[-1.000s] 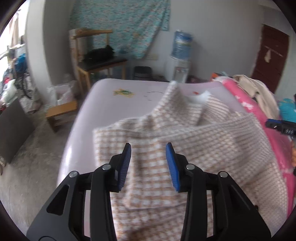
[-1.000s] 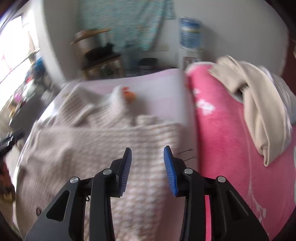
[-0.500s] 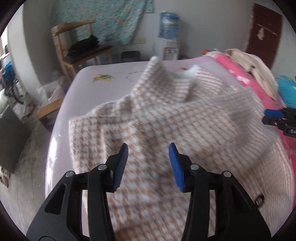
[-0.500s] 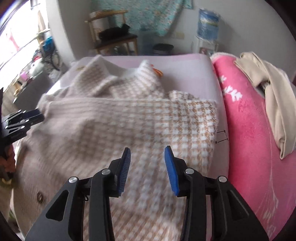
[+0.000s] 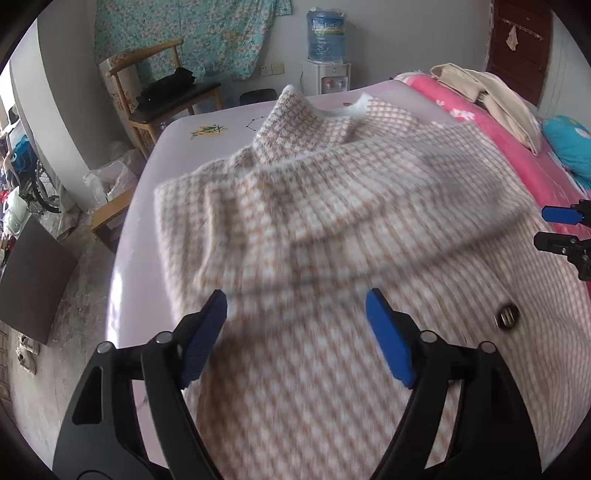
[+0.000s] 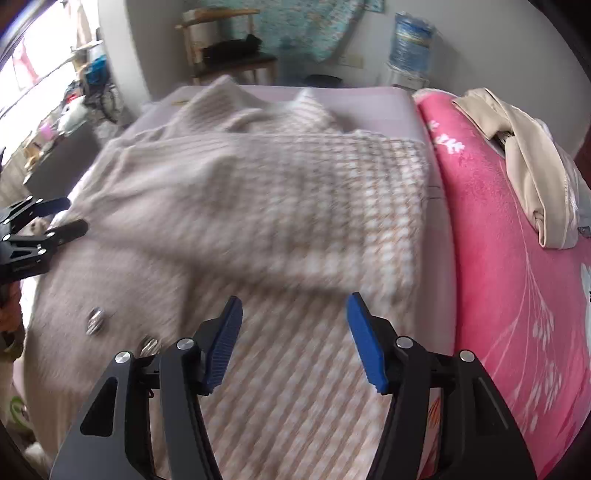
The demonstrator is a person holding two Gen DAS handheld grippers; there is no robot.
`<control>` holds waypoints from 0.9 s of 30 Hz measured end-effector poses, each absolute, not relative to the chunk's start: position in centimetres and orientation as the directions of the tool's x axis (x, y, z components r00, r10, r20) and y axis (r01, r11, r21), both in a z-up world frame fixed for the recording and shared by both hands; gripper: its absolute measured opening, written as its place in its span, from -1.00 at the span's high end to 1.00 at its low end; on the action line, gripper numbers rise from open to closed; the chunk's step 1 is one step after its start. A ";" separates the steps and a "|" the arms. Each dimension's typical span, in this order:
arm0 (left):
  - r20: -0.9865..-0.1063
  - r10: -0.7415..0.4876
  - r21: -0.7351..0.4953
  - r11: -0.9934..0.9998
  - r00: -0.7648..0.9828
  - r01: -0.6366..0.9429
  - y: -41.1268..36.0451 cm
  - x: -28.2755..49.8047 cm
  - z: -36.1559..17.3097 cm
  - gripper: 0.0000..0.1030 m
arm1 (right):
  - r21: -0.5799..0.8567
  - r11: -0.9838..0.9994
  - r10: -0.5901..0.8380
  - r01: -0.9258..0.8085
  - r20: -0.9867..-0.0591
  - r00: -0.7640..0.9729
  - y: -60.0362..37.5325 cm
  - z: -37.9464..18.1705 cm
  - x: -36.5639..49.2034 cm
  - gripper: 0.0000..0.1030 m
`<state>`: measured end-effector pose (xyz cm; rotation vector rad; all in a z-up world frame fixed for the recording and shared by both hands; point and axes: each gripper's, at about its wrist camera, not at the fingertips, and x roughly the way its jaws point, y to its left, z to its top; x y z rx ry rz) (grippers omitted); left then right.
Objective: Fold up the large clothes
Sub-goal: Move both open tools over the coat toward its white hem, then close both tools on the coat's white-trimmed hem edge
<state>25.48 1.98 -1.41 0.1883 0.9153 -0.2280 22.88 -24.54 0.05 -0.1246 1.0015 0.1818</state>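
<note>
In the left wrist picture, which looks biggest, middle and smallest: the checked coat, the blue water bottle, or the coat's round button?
1. The checked coat, by far: it fills most of the view.
2. The blue water bottle, though it stands far back by the wall, so it looks smaller than it is.
3. The round button, smallest even though it's close.

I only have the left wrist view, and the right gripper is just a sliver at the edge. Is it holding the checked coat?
Observer: No. The right gripper has just been opening its jaws. They stand open above the checked coat, with nothing pinched between the pads.
Operator: I see one button here. Any more?
Observer: Yes. The right wrist view shows two metal buttons side by side on the coat front, close to one of that gripper's fingers.
</note>
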 end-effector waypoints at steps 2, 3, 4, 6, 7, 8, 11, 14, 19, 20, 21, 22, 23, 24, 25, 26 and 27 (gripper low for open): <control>-0.807 -0.109 0.066 0.960 0.581 0.272 2.5 23.0 -1.1 -0.53 | -0.019 0.974 0.105 -0.226 -0.846 0.523 -23.8 0.0 20.4 -0.21; -0.813 -0.109 0.061 0.961 0.571 0.270 2.8 21.4 -1.1 -0.56 | -0.011 0.972 0.114 -0.233 -0.849 0.516 -23.3 -0.1 18.9 -0.21; -0.821 -0.113 0.051 0.962 0.559 0.269 3.1 20.0 -1.3 -0.57 | 0.003 0.972 0.126 -0.236 -0.852 0.509 -23.0 -0.2 17.7 -0.21; -0.833 -0.111 0.041 0.964 0.542 0.261 3.2 17.4 -1.9 -0.58 | 0.008 0.973 0.124 -0.230 -0.860 0.495 -22.2 -0.8 15.2 -0.22; -0.837 -0.106 0.038 0.967 0.537 0.251 3.4 16.1 -2.2 -0.59 | -0.001 0.974 0.113 -0.225 -0.862 0.494 -21.8 -1.2 14.0 -0.22; -0.841 -0.107 0.030 0.969 0.530 0.244 3.4 14.9 -2.7 -0.60 | -0.010 0.975 0.102 -0.222 -0.866 0.489 -21.5 -1.7 12.9 -0.23; -0.855 -0.098 0.022 0.974 0.508 0.225 3.5 12.4 -4.6 -0.62 | 0.020 0.981 0.110 -0.192 -0.874 0.472 -21.2 -3.4 10.4 -0.51; -0.856 -0.041 0.063 0.981 0.516 0.182 3.5 10.9 -6.2 -0.65 | 0.018 0.988 0.085 -0.150 -0.888 0.452 -21.5 -4.8 8.9 -0.53; -0.834 -0.013 0.070 0.989 0.551 0.129 5.3 7.7 -5.1 -0.65 | 0.082 0.993 0.112 -0.082 -0.859 0.499 -24.0 -3.1 5.6 -0.53; -0.833 -0.011 0.069 0.990 0.552 0.123 5.8 7.1 -4.9 -0.65 | 0.083 0.994 0.108 -0.072 -0.854 0.509 -24.5 -2.8 4.9 -0.53; -0.832 -0.010 0.065 0.991 0.555 0.114 6.5 6.2 -4.7 -0.65 | 0.086 0.994 0.105 -0.061 -0.848 0.520 -25.2 -2.5 3.9 -0.53; -0.832 -0.010 0.059 0.993 0.555 0.106 7.3 5.4 -4.5 -0.65 | 0.088 0.995 0.102 -0.052 -0.846 0.523 -25.6 -2.5 3.2 -0.53; -0.833 -0.009 0.054 0.994 0.553 0.097 7.9 4.7 -4.5 -0.65 | 0.088 0.995 0.097 -0.041 -0.848 0.521 -26.1 -2.6 2.6 -0.53; -0.835 -0.015 0.036 0.996 0.550 0.083 8.7 3.7 -4.4 -0.65 | 0.088 0.996 0.087 -0.022 -0.853 0.515 -26.7 -2.8 1.9 -0.53; -0.838 -0.033 0.008 0.997 0.545 0.072 9.5 2.7 -4.4 -0.65 | 0.093 0.996 0.083 -0.007 -0.857 0.508 -27.3 -2.9 1.4 -0.53; -0.842 -0.050 -0.022 0.998 0.538 0.057 10.2 1.8 -4.5 -0.65 | 0.096 0.995 0.080 0.006 -0.862 0.501 -27.7 -3.1 0.9 -0.53; -0.844 -0.065 -0.047 0.998 0.532 0.047 10.4 1.6 -4.5 -0.65 | 0.101 0.995 0.076 0.025 -0.864 0.497 -28.3 -3.1 0.3 -0.53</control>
